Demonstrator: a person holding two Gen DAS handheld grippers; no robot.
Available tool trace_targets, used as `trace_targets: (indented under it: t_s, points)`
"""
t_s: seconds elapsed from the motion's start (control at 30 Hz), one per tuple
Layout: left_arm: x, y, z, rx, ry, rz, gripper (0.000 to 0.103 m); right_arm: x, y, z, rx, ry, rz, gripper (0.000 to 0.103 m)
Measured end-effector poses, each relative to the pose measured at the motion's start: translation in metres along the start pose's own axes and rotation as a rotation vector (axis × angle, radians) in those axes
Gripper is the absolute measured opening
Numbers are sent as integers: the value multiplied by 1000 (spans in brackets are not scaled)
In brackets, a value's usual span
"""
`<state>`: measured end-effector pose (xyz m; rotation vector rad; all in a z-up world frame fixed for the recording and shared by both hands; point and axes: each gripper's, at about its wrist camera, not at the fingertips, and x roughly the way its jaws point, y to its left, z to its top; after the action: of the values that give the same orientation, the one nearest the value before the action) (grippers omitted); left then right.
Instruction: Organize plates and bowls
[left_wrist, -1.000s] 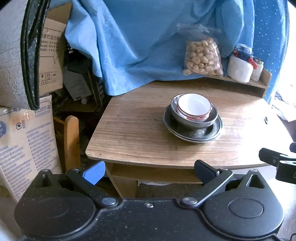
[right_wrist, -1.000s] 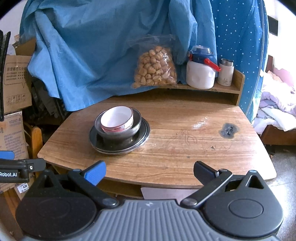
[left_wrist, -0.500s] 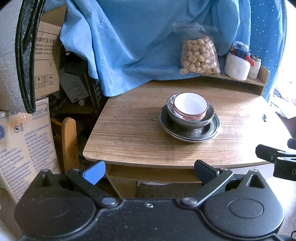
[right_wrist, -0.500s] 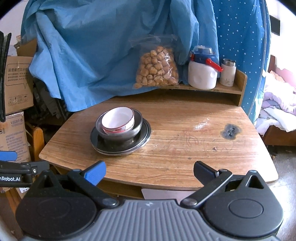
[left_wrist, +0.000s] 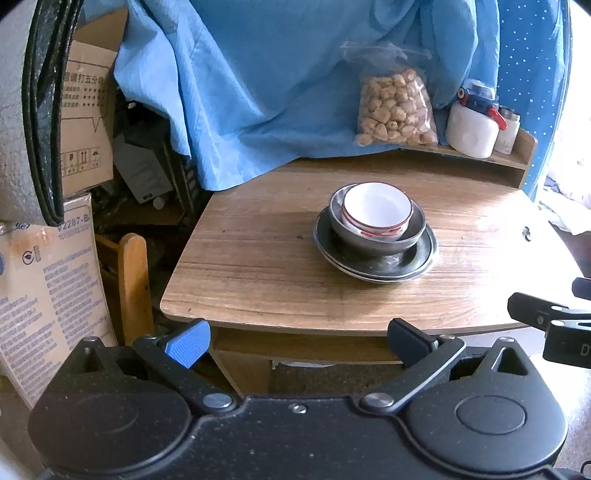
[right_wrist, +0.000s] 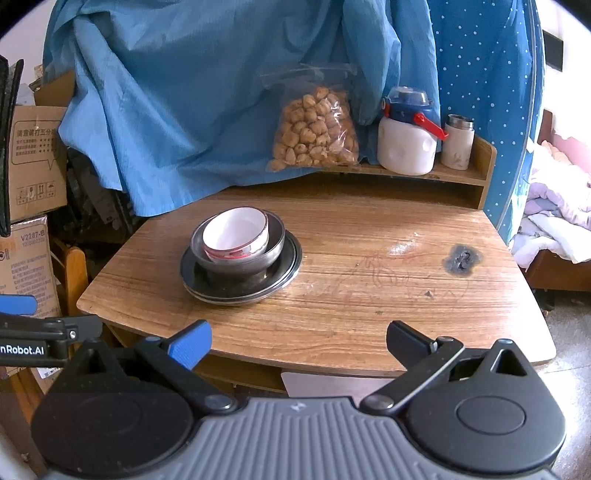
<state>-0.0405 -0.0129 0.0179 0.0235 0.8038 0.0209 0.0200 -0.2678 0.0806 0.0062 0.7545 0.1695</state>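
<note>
Faintly, "nRobot.AI" on left gripper (right_wrist: 26, 334) — box (right_wrist: 27, 254) reads "V2287-B"

The left gripper (left_wrist: 298, 341) is held off the near edge of the wooden table (left_wrist: 258, 280), with its two fingers spread wide and nothing between them. The right gripper (right_wrist: 299, 341) is held in the same way at this near edge, jaws apart and empty. Both point toward the table top. They are side by side, each visible at the border of the other's view.
</note>
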Motion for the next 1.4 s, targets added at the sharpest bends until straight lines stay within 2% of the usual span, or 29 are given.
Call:
trace_targets:
  t_s: [1.4]
  points:
    - [9, 3, 2, 5, 15, -29, 102, 10, 2, 1, -1, 27, -10, 103]
